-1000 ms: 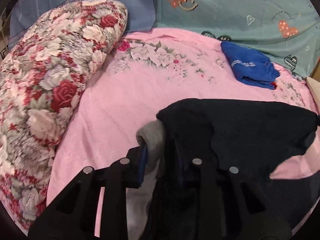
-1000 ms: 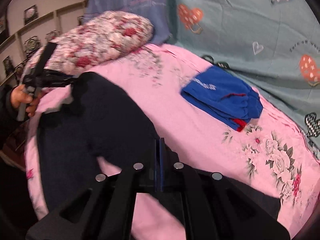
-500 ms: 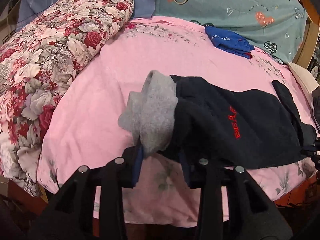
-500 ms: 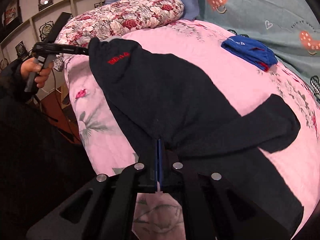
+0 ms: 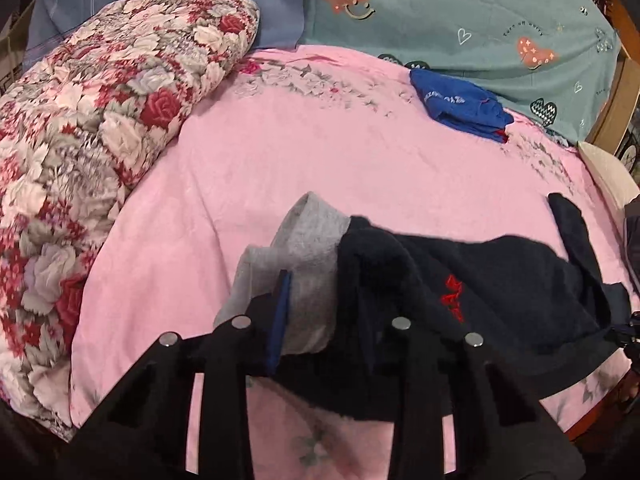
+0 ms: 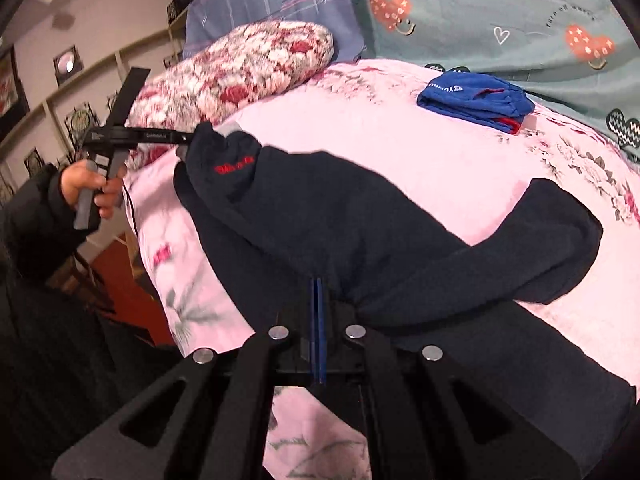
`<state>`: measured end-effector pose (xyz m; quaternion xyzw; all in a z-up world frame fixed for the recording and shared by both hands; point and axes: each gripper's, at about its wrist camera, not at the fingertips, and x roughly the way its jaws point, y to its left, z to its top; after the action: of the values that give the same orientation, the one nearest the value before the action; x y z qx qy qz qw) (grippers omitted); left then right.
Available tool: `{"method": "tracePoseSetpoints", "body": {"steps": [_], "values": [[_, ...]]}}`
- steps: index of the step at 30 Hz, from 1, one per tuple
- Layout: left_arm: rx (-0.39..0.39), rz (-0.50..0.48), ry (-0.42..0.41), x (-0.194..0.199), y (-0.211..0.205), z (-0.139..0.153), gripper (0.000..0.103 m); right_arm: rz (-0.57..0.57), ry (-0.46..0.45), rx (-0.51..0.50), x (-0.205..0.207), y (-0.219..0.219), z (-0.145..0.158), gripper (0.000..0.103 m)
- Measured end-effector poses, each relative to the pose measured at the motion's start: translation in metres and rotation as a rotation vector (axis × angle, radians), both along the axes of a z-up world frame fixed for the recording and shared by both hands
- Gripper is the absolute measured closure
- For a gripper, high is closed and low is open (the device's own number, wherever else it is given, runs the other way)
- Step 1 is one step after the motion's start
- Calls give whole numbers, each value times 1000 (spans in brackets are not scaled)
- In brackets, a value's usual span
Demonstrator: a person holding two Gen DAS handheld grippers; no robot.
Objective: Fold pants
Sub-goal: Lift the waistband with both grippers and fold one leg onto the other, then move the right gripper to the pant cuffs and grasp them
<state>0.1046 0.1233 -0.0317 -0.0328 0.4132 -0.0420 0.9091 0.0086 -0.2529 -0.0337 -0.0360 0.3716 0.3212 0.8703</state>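
Observation:
Dark navy pants [image 5: 480,280] with a small red logo and a grey lining lie stretched across the near part of the pink bed sheet [image 5: 280,160]. My left gripper [image 5: 320,300] grips their grey-lined end; its jaws are closing, and fabric hides the right finger. From the right wrist view that left gripper [image 6: 184,138] holds the logo corner slightly raised, a hand [image 6: 88,184] on its grip. My right gripper [image 6: 318,292] is shut, with the pants [image 6: 340,220] bunched at its tips. One leg curls back at the right.
A rolled floral quilt [image 5: 100,140] lies along the left of the bed. A folded blue garment [image 5: 460,104] rests near the teal heart-print cover [image 5: 480,20] at the back. The bed's near edge drops to a red floor [image 6: 120,272].
Both grippers pulled back toward the bed's near edge, dragging the pants with them. The pants, hanging bunched a second ago, now lie spread out between the two grippers with the logo showing.

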Motion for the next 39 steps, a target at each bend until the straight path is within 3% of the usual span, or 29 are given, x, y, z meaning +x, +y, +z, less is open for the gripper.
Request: {"method": "tracePoseSetpoints", "body": {"steps": [4, 6, 9, 11, 13, 17, 20, 22, 23, 25, 27, 28, 29, 31, 33, 36, 39], "values": [[-3, -1, -116, 3, 0, 48, 73, -29, -55, 72, 12, -5, 30, 102], [-9, 8, -141, -5, 9, 58, 73, 3, -92, 78, 5, 1, 44, 102], [7, 26, -42, -16, 28, 22, 72, 102, 0, 0, -9, 22, 16, 102], [11, 25, 46, -22, 38, -14, 72, 148, 90, -93, -19, 36, -24, 102], [37, 25, 73, -34, 39, -32, 71, 145, 94, -84, -23, 35, -34, 102], [53, 51, 20, -54, 40, -14, 60, 125, 90, -64, -17, 31, -23, 102], [84, 33, -97, -75, 29, 26, 56, 133, 88, -104, -21, 37, -28, 98], [86, -14, -163, -78, 8, 45, 39, 131, 86, -92, -22, 36, -28, 95], [83, -44, -172, -76, -5, 48, 37, 128, 90, -82, -23, 35, -29, 92], [107, -96, -124, -60, -29, 32, 36, 117, 89, -73, -22, 36, -27, 87], [157, -82, -4, -38, -34, -8, 40, 96, 73, -77, -23, 33, -16, 86], [153, -64, 59, -31, -28, -26, 43, 79, 55, -80, -23, 29, -8, 84], [133, -54, 96, -31, -21, -42, 42, 43, 25, -83, -23, 20, 5, 74], [175, -64, 54, -42, -24, -42, 42, -83, -29, -97, -10, -5, 34, 57], [185, -64, 25, -51, -35, -27, 44, -223, -42, -117, 14, -27, 55, 57], [146, -214, -77, -72, -85, 11, 42, -405, 30, -146, 74, -52, 74, 52], [107, -417, -125, -86, -155, 20, 36, -509, 124, -155, 129, -58, 66, 52]]}}
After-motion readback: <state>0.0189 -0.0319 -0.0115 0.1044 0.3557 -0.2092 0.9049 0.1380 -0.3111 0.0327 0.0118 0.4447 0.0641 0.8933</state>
